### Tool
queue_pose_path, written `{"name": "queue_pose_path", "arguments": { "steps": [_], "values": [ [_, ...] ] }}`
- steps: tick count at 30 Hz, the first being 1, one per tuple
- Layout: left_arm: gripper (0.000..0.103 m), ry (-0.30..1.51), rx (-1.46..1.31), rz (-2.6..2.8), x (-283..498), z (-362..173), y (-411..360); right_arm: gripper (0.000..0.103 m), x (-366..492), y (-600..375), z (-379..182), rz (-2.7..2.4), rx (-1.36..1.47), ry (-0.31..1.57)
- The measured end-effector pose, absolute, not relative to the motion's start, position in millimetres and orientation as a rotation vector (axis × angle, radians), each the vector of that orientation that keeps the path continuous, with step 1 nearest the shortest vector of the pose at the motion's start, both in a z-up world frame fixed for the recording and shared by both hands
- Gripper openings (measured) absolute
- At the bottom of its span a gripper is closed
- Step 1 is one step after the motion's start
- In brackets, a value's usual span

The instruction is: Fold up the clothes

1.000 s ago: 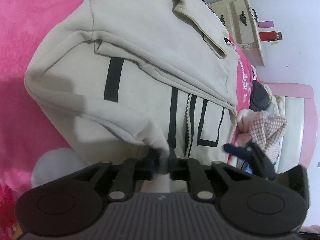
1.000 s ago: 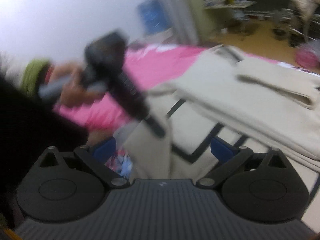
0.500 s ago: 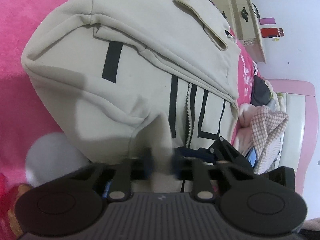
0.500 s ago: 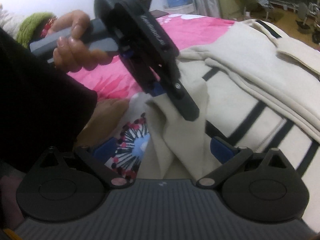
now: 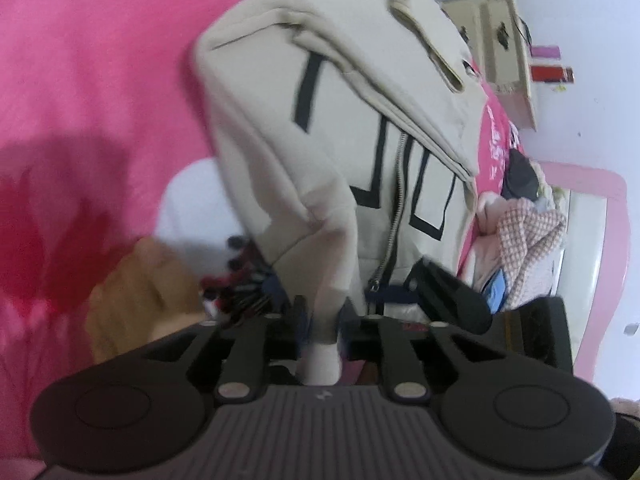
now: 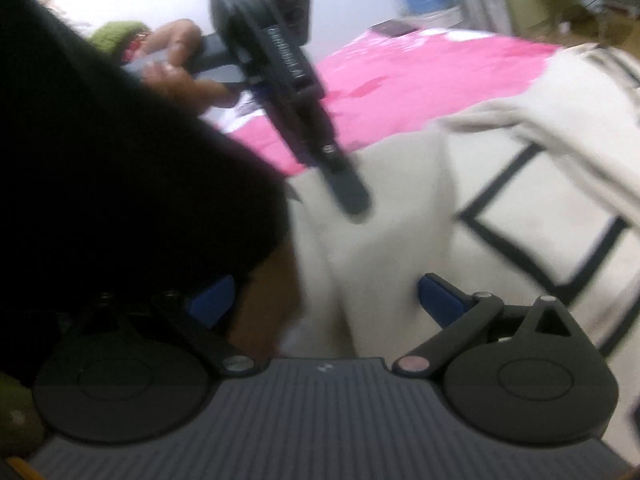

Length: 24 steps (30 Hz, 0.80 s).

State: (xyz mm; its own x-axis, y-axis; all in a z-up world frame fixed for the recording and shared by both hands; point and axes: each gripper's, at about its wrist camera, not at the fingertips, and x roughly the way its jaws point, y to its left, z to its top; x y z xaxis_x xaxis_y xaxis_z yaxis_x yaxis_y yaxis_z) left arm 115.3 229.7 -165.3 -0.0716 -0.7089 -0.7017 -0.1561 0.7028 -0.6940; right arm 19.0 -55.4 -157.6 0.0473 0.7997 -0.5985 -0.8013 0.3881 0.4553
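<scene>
A: How many things were there to count?

B: One cream hoodie [image 5: 280, 128] with black lines and a zipper, lying on one pink bed [image 5: 92, 60]. Two grippers, and one hand [image 6: 180, 52] of the person on the handle of the left one. At the far end of the bed there was a pile of other clothes [image 5: 528, 232], too mixed to count.

A: And the jaws?

B: The left gripper [image 5: 323, 316] had its jaws narrow, with a fold of the hoodie's hem between them — they had just been opening a little, but the cloth still stood pinched there. The right gripper [image 6: 324, 300] had its jaws wide, with cream cloth lying between the blue pads, not pressed.

A: Where was free room?

B: On the left of the hoodie the pink cover was bare up to the picture's edge. On the right the garment reached near the clothes pile and the pink bed frame [image 5: 592, 184].

A: What differed from one second before?

B: The near hem was lifted and drawn into a ridge, so the hoodie looked narrower, and more of the flower print [image 5: 236, 276] of the cover showed under it.
</scene>
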Motion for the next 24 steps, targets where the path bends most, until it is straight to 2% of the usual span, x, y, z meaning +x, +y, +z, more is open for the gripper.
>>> {"name": "queue_pose_path", "arguments": {
  "steps": [2,4,8,12,14,18,24],
  "values": [
    [0.045,1.604,-0.748,-0.518,113.7,-169.9,232.6,0.099,13.5,-47.3,-159.1,1.27,0.008,0.927],
    [0.048,1.605,-0.763,-0.515,112.9,-174.4,233.2,0.098,11.4,-44.8,-159.2,1.297,0.017,0.939],
    [0.048,1.645,-0.715,-0.52,110.2,-182.8,226.7,0.096,15.7,-52.2,-158.3,1.272,0.035,0.946],
    [0.048,1.689,-0.683,-0.516,104.6,-191.4,222.5,0.086,25.0,-56.0,-165.4,1.253,0.075,0.986],
    [0.045,1.696,-0.689,-0.515,101.6,-193.8,222.3,0.084,26.2,-50.3,-174.1,1.266,0.073,1.011],
    [0.041,1.704,-0.703,-0.493,99.1,-198.0,224.4,0.068,23.6,-32.9,-198.3,1.297,0.037,1.085],
    [0.038,1.707,-0.703,-0.476,99.5,-199.8,227.2,0.065,17.7,-33.3,-186.1,1.298,0.017,1.012]
  ]
}}
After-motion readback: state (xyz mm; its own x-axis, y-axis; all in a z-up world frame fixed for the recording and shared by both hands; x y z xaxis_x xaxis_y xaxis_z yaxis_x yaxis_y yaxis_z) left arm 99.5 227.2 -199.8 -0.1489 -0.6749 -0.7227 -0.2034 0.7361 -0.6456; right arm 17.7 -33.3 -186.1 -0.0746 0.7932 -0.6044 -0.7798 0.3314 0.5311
